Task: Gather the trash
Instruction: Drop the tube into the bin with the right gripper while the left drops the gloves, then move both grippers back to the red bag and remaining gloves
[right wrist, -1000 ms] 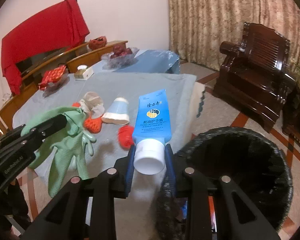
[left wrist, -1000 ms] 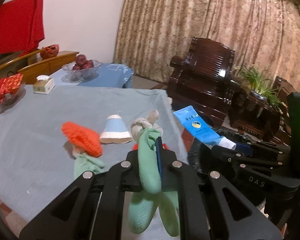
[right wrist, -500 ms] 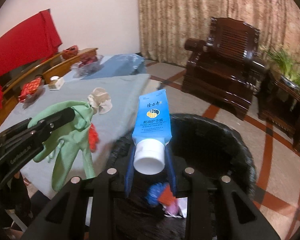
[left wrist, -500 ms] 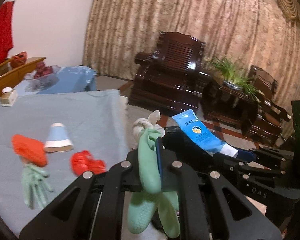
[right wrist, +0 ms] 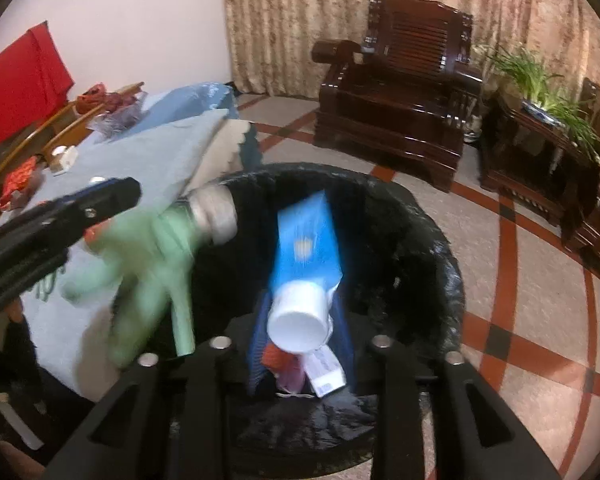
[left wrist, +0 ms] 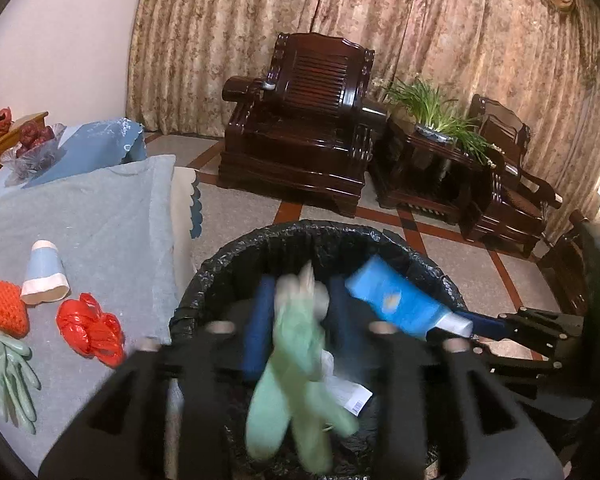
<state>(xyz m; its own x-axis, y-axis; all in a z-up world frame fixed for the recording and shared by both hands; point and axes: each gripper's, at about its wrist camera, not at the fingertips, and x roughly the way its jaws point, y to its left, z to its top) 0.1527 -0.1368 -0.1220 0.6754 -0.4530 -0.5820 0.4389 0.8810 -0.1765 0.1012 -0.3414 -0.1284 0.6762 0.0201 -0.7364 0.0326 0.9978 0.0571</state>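
Note:
Both grippers hang over a bin lined with a black bag [left wrist: 204, 280]. My left gripper [left wrist: 300, 300] is opening: the pale green rubber glove [left wrist: 296, 360] hangs blurred between its blue pads [left wrist: 258, 328], which stand clear of it. My right gripper [right wrist: 300, 312] is opening too. The blue hand-cream tube [right wrist: 306, 248] with its white cap [right wrist: 298, 320] tilts loose between the jaws, above trash in the bin [right wrist: 440, 264]. The left gripper [right wrist: 112, 196] and glove [right wrist: 148, 264] show in the right wrist view, the tube [left wrist: 396, 304] in the left.
On the grey-clothed table [left wrist: 100, 220] left of the bin lie a red plastic bag [left wrist: 88, 330], a tipped paper cup [left wrist: 44, 278], an orange knitted piece [left wrist: 2, 312] and another green glove [left wrist: 12, 376]. Dark wooden armchairs [left wrist: 312, 120] and a plant stand [left wrist: 432, 148] stand beyond on the tiled floor.
Both grippers swung from above the table to over the bin and dipped toward it. Their jaws have parted, and the glove and the tube have come loose.

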